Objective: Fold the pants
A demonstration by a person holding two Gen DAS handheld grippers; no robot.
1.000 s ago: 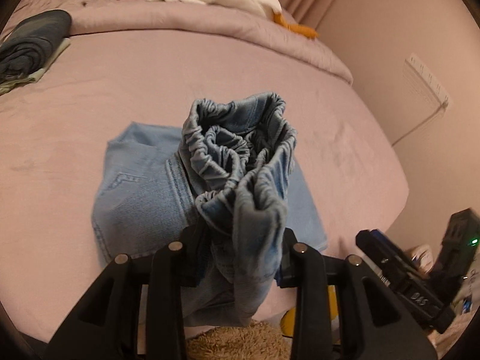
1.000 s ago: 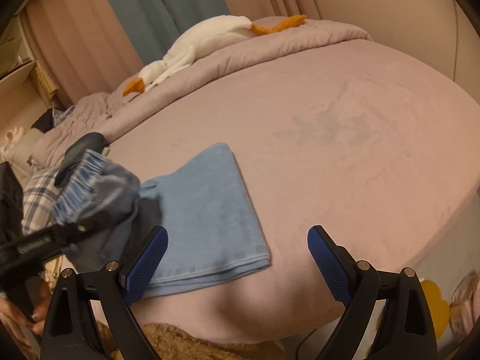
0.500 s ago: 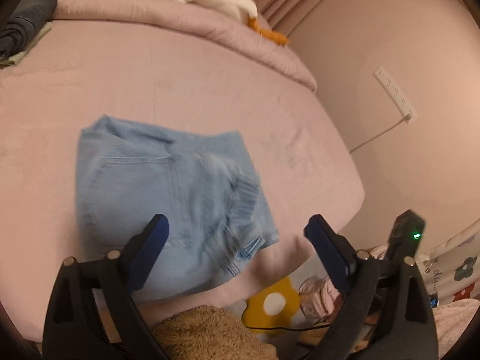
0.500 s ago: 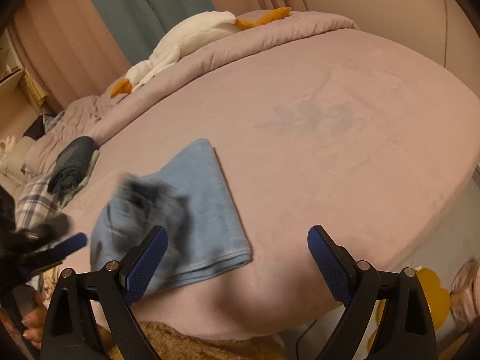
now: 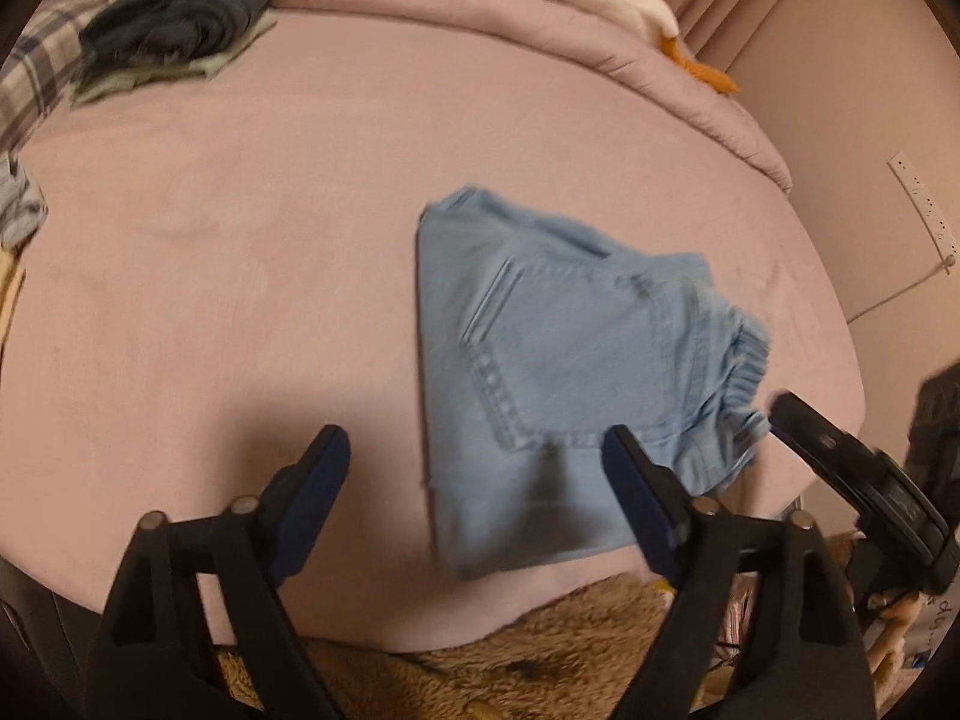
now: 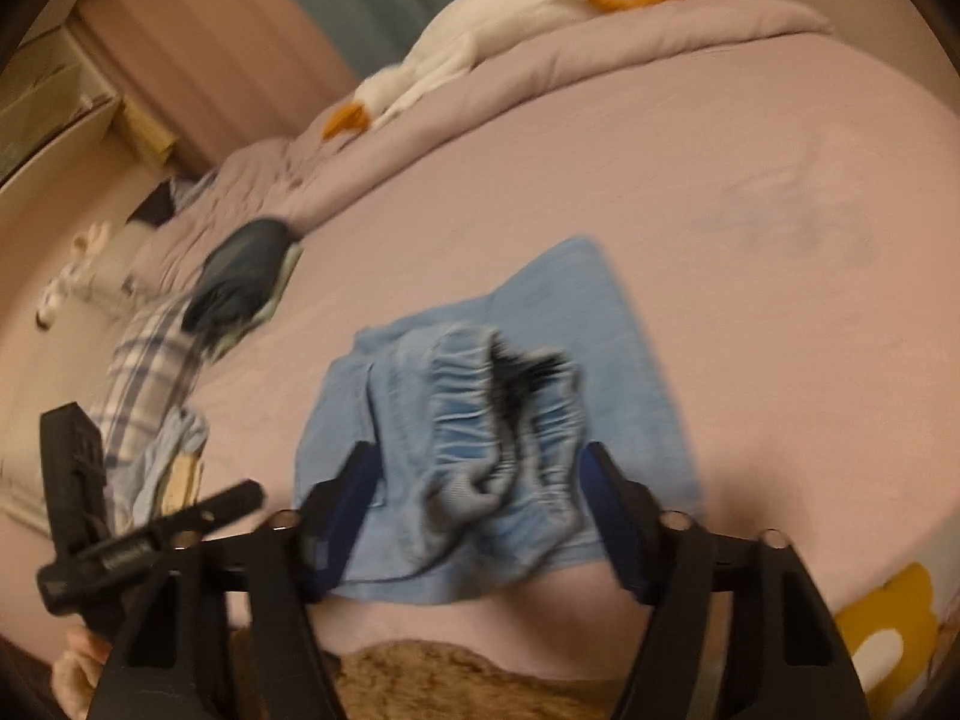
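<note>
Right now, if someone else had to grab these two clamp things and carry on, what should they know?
Left gripper: open, holding nothing, hovering over the near left part of the light blue denim pants.
Right gripper: open, its fingers straddling the gathered elastic waistband, not pinching it.
The pants lie folded into a compact bundle near the front edge of the pink bed.
Done: main folds.
Left: probably flatten the bunched waistband and square the bundle.

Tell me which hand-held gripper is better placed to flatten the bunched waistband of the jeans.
The right hand-held gripper, probably: its open fingers straddle the bunched waistband of the jeans. The left hand-held gripper is open too, over the flat part beside it.
</note>
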